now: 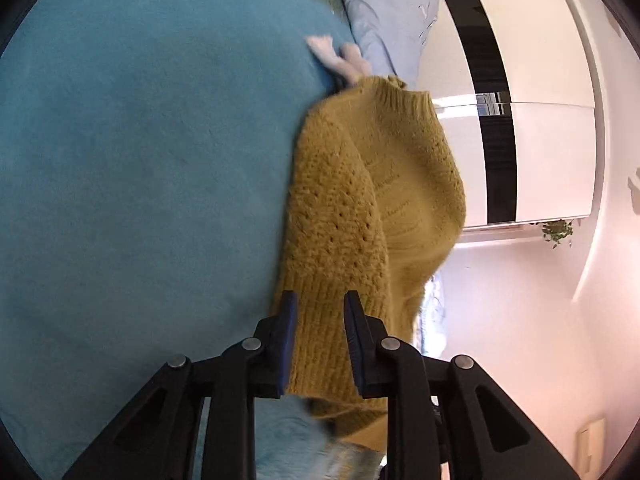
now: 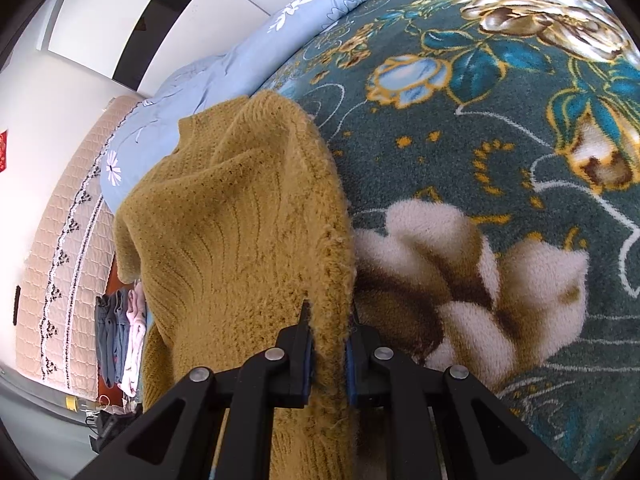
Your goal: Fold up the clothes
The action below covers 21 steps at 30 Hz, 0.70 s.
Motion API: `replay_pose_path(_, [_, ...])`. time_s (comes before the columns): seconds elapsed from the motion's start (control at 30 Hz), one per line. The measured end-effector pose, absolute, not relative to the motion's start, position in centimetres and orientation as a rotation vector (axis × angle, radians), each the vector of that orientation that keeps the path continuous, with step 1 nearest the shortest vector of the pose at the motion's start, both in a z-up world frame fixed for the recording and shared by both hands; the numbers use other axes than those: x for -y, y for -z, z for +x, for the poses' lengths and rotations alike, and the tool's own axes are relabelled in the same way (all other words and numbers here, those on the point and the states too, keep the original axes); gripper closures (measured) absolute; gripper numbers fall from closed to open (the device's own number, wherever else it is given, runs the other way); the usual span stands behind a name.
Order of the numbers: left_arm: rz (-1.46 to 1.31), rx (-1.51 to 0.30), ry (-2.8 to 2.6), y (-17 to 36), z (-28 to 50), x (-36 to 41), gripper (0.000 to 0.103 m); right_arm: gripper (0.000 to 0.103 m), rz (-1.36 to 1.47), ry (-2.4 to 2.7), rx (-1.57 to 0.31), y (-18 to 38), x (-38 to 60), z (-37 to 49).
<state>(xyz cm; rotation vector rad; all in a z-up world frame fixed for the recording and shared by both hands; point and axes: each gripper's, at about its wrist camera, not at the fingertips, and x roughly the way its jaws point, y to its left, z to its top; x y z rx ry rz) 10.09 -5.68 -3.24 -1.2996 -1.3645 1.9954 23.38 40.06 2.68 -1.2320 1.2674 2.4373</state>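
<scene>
A mustard-yellow knitted sweater (image 1: 360,200) hangs lifted above the bed. My left gripper (image 1: 320,312) is shut on its ribbed hem or cuff, the knit bunched between the blue pads. In the right wrist view the same sweater (image 2: 224,220) drapes down to the left, and my right gripper (image 2: 329,320) is shut on a fuzzy folded edge of it. The sweater's lower part is hidden behind the grippers in both views.
A plain teal blanket (image 1: 140,160) covers the bed; its floral patterned part (image 2: 480,160) lies under the right gripper. A light blue floral quilt (image 2: 240,64) lies beyond. A white wardrobe (image 1: 540,120) stands behind. Folded clothes (image 2: 120,336) sit by a beige mattress (image 2: 68,240).
</scene>
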Motion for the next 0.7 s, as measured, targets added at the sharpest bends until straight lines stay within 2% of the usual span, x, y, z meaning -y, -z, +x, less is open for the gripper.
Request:
replay_pose_path(0.1, [-1.332, 1.272, -2.083, 2.2, 10.1, 5.9, 0.063, 0.089, -1.234, -2.436, -1.27, -2.6, -40.0, 23.3])
replay_pose_path(0.23, [-1.404, 1.158, -2.105, 1.9, 10.2, 4.5, 0.062, 0.088, -1.236, -2.436, -1.27, -2.7, -40.0, 23.3])
replay_pose_path(0.3, [-1.403, 1.174, -2.074, 2.2, 10.2, 3.8, 0.064, 0.088, -1.235, -2.435, -1.272, -2.7, -39.9, 23.3])
replay_pose_path(0.33, [-1.394, 1.179, -2.075, 2.2, 10.1, 3.7, 0.066, 0.088, -1.235, -2.435, -1.273, -2.7, -39.9, 23.3])
replay_pose_path(0.4, [-1.363, 1.189, -2.102, 1.8, 10.4, 4.0, 0.091, 0.088, -1.234, -2.435, -1.274, -2.6, -39.9, 23.3])
replay_pose_path(0.53, [-1.268, 1.185, -2.218, 0.1, 11.3, 5.4, 0.095, 0.088, -1.234, -2.436, -1.275, -2.6, -40.0, 23.3])
replay_pose_path(0.7, [-1.211, 1.077, -2.41, -2.3, 11.7, 7.4, 0.096, 0.088, -1.237, -2.439, -1.272, -2.6, -39.9, 23.2])
